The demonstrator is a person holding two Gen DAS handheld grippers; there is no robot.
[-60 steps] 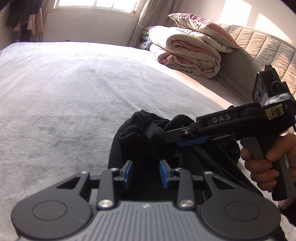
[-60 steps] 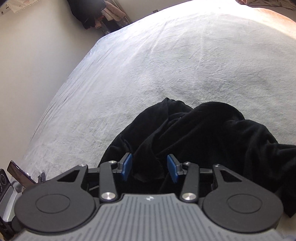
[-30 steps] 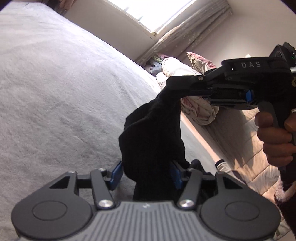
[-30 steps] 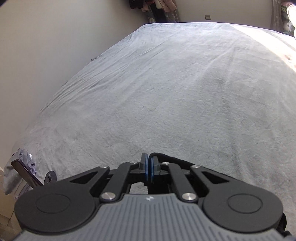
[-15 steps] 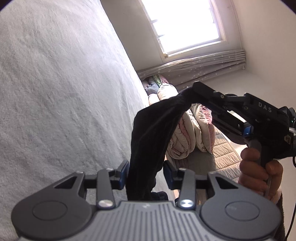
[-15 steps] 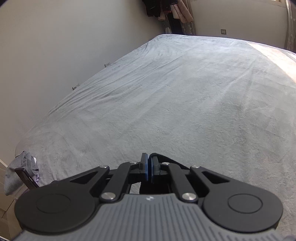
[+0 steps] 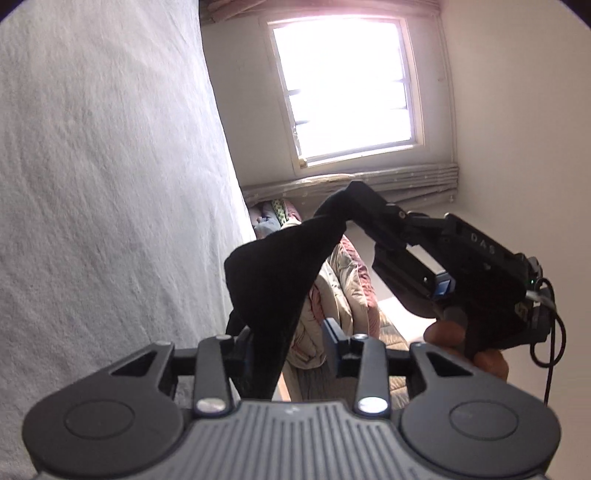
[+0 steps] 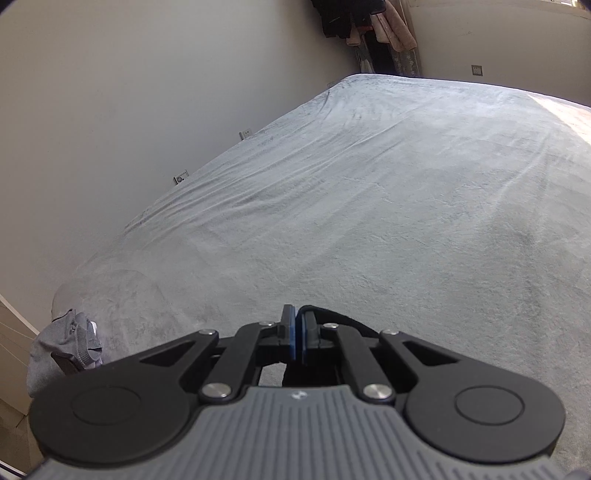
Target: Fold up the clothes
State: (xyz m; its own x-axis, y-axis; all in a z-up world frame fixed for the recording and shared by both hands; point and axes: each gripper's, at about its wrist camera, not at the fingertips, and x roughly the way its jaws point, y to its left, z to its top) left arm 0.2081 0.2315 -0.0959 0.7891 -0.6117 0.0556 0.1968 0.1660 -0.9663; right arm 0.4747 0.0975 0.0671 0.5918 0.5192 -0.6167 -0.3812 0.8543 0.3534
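We note the right gripper [image 7: 354, 192] pinching the black garment [image 7: 280, 273]; the left gripper [image 7: 291, 343] is closing around it, the grey bedspread [image 8: 388, 192] lying open.

A wide bed [image 8: 388, 206] under a pale grey fleecy cover fills the right wrist view, its surface lightly creased. Beyond its far end, dark and pink clothes [image 8: 364, 22] hang in the corner. Wall sockets [image 8: 181, 178] sit low on the plain wall beside the bed. At the near corner, a crumpled grey garment [image 8: 70, 341] lies at the edge. In the rolled left wrist view, a bright window [image 7: 345, 85] glows above gathered curtains [image 7: 388, 182], and folded quilts [image 7: 343, 291] are stacked near them.
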